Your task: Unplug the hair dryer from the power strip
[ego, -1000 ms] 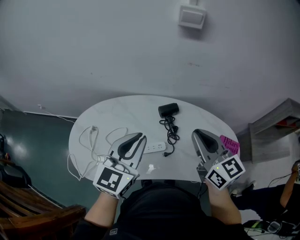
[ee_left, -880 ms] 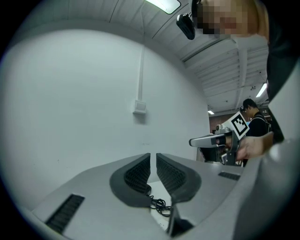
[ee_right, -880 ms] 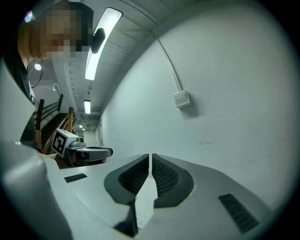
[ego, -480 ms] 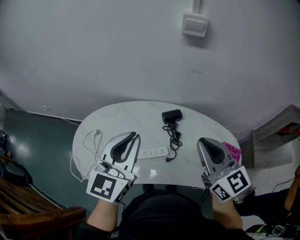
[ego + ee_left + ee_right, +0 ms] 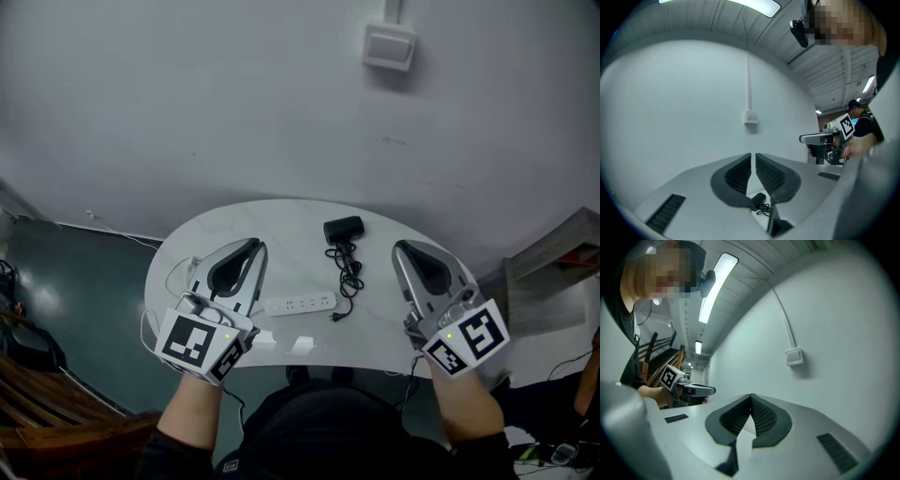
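Observation:
A black hair dryer (image 5: 343, 229) lies at the back of the white oval table (image 5: 272, 225), and shows small below the jaws in the left gripper view (image 5: 759, 200). Its black cord (image 5: 347, 267) runs toward me to the plug (image 5: 335, 316), which lies on the table by the right end of the white power strip (image 5: 300, 304). My left gripper (image 5: 246, 251) (image 5: 753, 154) hangs above the table left of the strip, its jaws a thin slit apart with nothing between them. Right of the cord, my right gripper (image 5: 405, 248) (image 5: 750, 395) is shut and empty.
The strip's white cable (image 5: 178, 281) loops over the table's left edge. A white box (image 5: 389, 47) with a conduit is fixed to the wall behind. A wooden chair (image 5: 37, 412) stands at lower left and a grey shelf (image 5: 553, 248) at right.
Both grippers have risen off the table. The left one has drifted left, away from the strip. The dryer, cord and strip lie as before.

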Demonstrator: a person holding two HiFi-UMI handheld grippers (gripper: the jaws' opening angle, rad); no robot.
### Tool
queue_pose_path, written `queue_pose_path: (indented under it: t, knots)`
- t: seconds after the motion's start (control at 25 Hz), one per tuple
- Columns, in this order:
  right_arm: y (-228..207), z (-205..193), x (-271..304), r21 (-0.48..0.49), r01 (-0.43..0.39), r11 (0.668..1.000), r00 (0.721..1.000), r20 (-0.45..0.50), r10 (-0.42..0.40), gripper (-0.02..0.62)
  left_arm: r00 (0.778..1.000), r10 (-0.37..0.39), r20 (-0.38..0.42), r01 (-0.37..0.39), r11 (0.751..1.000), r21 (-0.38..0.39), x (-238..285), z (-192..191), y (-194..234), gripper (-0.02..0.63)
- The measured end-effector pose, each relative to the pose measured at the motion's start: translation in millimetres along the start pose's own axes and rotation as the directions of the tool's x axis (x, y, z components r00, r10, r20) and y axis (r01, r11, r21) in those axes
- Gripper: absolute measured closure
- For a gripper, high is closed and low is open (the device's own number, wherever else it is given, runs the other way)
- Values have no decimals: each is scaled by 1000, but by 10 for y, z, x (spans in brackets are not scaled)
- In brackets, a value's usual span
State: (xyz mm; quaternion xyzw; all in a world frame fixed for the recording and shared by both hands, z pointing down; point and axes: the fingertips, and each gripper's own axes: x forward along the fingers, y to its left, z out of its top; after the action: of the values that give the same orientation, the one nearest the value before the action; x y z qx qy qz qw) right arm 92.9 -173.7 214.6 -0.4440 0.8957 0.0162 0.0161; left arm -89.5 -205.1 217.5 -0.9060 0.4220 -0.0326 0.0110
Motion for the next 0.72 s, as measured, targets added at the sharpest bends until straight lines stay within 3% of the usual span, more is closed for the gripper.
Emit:
queue_pose_path:
  t: [0.4,0.72]
  knots:
    - [92,-146,-76,77,66,995,997,34,-69,561,997,73,13,-73,997,-2,-114,-66,-35,569]
    - [62,-197,-26,64,41,997,999,6,-42,561,996,84,7,-84,996,-11,-101,-115,32,571]
